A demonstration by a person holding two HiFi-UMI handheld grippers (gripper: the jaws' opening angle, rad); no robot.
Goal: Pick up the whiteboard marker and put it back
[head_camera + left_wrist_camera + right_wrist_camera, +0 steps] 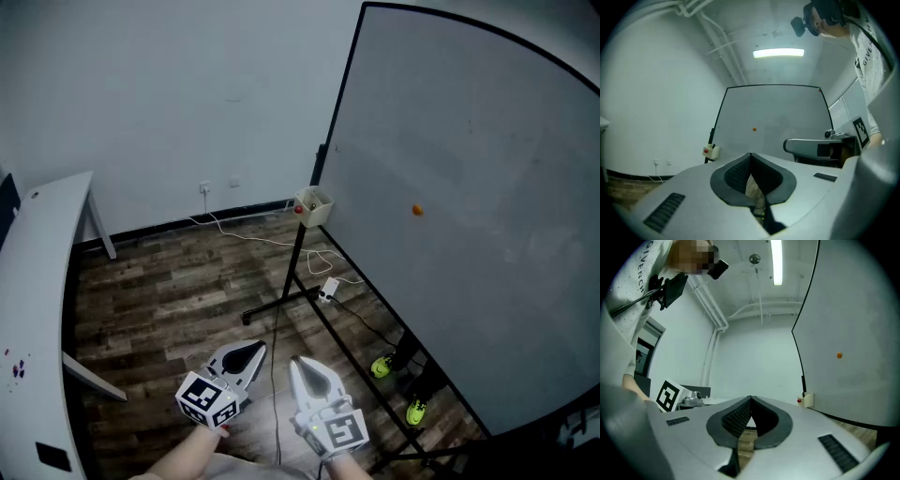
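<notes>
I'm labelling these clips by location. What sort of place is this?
Probably an office or meeting room: a large whiteboard on a floor stand, a white table at the left, and a ceiling strip light among plain white walls.

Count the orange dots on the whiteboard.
1. The orange dot sits on the whiteboard, right of the box at its edge. The board is partly cropped; more may hide.

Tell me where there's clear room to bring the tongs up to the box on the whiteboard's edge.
The floor between the white table and the stand is bare; come at the box from there. Crowded below the whiteboard: cables, a power strip, green shoes.
</notes>
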